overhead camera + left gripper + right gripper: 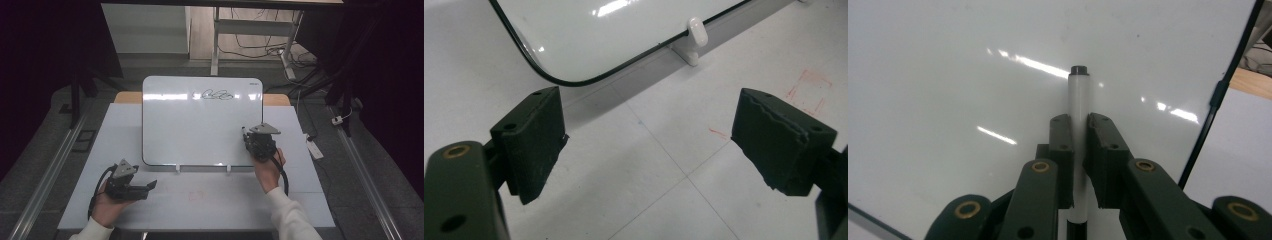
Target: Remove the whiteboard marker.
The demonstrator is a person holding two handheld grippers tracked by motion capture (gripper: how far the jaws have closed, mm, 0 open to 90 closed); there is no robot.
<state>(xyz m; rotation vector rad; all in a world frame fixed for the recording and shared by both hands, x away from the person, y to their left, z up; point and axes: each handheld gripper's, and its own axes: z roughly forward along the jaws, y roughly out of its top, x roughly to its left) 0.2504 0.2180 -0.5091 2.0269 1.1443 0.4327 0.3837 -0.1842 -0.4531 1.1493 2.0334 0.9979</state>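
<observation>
With right gripper (1079, 125) clamped on marker (1078, 97), tip ahead of jaws toward whiteboard (948, 75) for writing, left gripper (649, 145) gaping empty.

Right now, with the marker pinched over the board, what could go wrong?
1. The right gripper clamps the marker on a narrow span; pressing to write could tilt or slip it.
2. The whiteboard leans on small clips; a push might shift it, since the left gripper hangs open off the board.

I can read nothing: the black scrawl (218, 94) on my whiteboard (200, 130) and the faint red marks (811, 90) on the desk (165, 192) spell nothing legible.
</observation>
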